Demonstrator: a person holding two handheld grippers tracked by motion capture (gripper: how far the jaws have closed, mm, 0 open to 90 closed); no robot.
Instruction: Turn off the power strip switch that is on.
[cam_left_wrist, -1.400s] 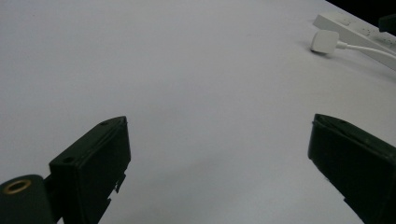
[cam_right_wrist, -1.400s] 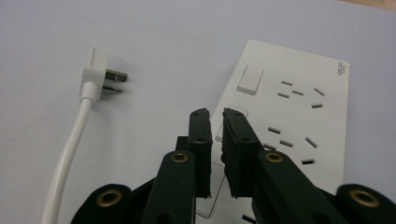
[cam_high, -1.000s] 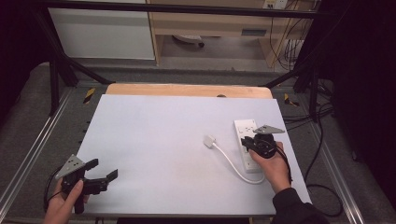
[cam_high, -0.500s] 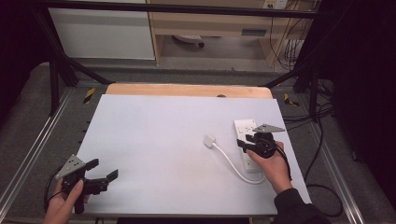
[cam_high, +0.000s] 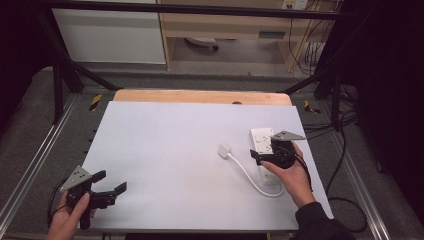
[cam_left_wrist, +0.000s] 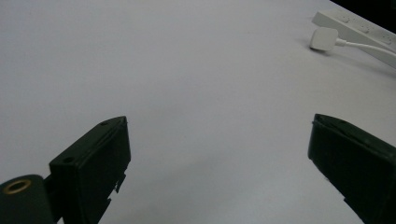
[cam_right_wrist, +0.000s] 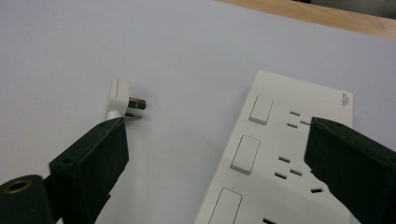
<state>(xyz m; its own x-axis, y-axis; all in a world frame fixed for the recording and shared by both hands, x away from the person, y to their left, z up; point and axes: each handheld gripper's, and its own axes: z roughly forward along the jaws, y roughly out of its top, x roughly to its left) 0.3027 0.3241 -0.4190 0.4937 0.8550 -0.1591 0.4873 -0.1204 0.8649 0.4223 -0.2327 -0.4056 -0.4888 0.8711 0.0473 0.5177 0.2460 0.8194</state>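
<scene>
Light fell evenly on the white table (cam_high: 190, 150), while the room around it stayed dark. The left hand-held gripper (cam_left_wrist: 219, 158) showed black, soft-edged jaws with faint shadow beneath them. Beyond the right hand-held gripper (cam_right_wrist: 215, 163), the power strip (cam_right_wrist: 280, 154) looked sharp, without glare.

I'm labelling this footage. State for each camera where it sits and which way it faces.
High view: fixed above the person's side, facing forward and down on the table; both hands, left gripper and right gripper show.
Left gripper view: rides the left gripper, looking across the table between its open jaws.
Right gripper view: rides the right gripper, looking down between its open jaws.
Shared: all three show the power strip and plug.
</scene>
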